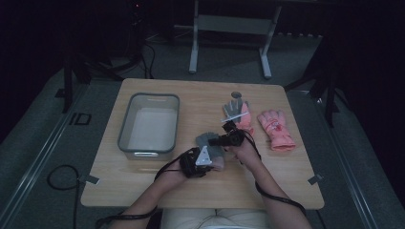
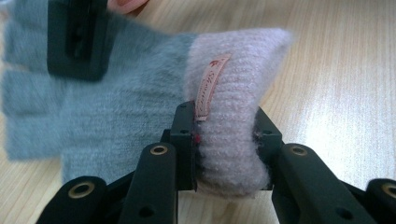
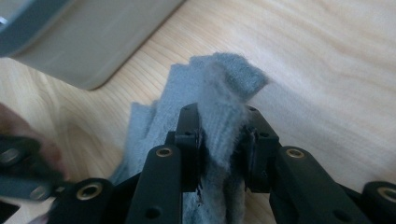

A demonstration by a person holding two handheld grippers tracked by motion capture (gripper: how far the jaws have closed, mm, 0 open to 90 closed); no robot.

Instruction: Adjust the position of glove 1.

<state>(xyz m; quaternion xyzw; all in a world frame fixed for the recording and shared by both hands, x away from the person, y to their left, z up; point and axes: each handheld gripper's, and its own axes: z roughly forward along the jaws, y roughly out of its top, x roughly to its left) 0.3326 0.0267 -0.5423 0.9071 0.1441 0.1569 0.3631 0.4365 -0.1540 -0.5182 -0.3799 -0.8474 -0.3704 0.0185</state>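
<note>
Grey knit glove (image 1: 208,141) with a pale pink ribbed cuff (image 2: 233,107) lies at centre of the high view, on the surface (image 1: 143,183), just right of the bin (image 1: 149,125). Long axis runs roughly lower right to upper left in that view: cuff end toward the lower part of the frame, fingers toward upper left. In the left gripper view the cuff sits centre frame and the grey fingers run off to the left edge; a small tan label (image 2: 209,86) hangs on the cuff.

Fabric is fuzzy, grey over palm and fingers, pink on the cuff; finger end is bunched into a fold in the right gripper view.

Left gripper (image 2: 227,154) is pinching the pink cuff, pads pressed on both sides, cuff squeezed between them. Right gripper (image 3: 223,151) is pinching the grey finger end, a ridge of fabric standing up between its pads. Both grippers hold opposite ends of the same glove, left gripper (image 1: 200,160) below and left of right gripper (image 1: 224,140) in the high view.

A second grey glove (image 1: 234,110) and a pink glove (image 1: 276,129) lie in the right half of the high view, well apart from the held one.
</note>
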